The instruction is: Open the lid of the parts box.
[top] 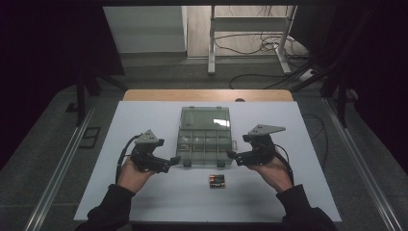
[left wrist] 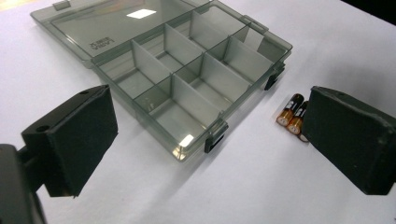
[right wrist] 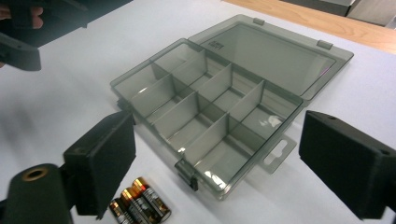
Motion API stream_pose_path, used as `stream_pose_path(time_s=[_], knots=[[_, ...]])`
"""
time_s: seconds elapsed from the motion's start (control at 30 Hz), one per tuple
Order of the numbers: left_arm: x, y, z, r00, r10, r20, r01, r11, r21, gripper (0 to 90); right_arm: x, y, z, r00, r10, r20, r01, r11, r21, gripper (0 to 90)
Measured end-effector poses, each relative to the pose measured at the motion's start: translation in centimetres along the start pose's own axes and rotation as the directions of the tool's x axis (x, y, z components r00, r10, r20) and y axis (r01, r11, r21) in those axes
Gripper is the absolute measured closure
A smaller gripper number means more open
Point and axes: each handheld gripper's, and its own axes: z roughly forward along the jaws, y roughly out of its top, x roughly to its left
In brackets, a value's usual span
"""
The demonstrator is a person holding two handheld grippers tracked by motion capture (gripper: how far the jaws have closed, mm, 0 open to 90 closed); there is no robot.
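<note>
A smoky clear compartment box (top: 204,144) lies open mid-table, its lid (top: 205,118) folded flat toward the far side and its cells bare. Several orange-and-black batteries (top: 217,181) lie side by side just in front of it. My left gripper (top: 174,161) hovers at the box's front left corner, open. My right gripper (top: 232,156) hovers at the front right corner, open too. In the left gripper view the jaws (left wrist: 210,140) stand wide, with the box (left wrist: 187,84) and batteries (left wrist: 292,114) beyond them. The right gripper (right wrist: 229,161) frames the box (right wrist: 210,107), with the batteries (right wrist: 140,205) low down.
A white mat (top: 144,192) covers the table, with a strip of bare wood (top: 207,95) along the far edge. Dark curtains flank both sides. A metal stand (top: 211,43) and cables lie on the floor beyond. The left gripper (right wrist: 28,28) shows in the right gripper view's top left corner.
</note>
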Motion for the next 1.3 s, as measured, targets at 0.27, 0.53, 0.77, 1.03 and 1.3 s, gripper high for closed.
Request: stream_pose_path(time_s=[0.27, 0.53, 0.77, 1.03, 1.3], knots=[[-0.2, -0.9, -1.4, 0.9996, 0.004, -0.029, -0.005, 0.9997, -0.025, 0.8, 0.7, -0.7, -1.0, 1.0000, 0.005, 0.003, -0.005, 1.000, 0.001, 2.8], [-0.3, -1.8, -2.7, 0.9980, 0.004, -0.064, -0.007, 0.9987, -0.050, 0.6, 0.9, -1.8, -2.1, 0.9999, 0.008, 0.009, -0.008, 1.000, 0.004, 0.0], [-0.3, -2.9, -4.0, 0.9953, 0.002, -0.097, -0.007, 0.9985, -0.054, 0.9, 1.0, -2.9, -3.5, 0.9993, 0.008, 0.037, -0.009, 1.000, 0.001, 0.0], [-0.4, -4.3, -5.5, 0.9926, -0.013, -0.121, 0.005, 0.9978, -0.066, 1.2, 1.2, -4.0, -5.1, 0.9978, 0.019, 0.063, -0.019, 1.000, -0.013, 0.0], [-0.4, -5.5, -6.9, 0.9892, -0.037, -0.142, 0.024, 0.9958, -0.088, 1.4, 1.5, -5.1, -6.1, 0.9965, 0.017, 0.082, -0.017, 1.000, -0.004, 0.0]])
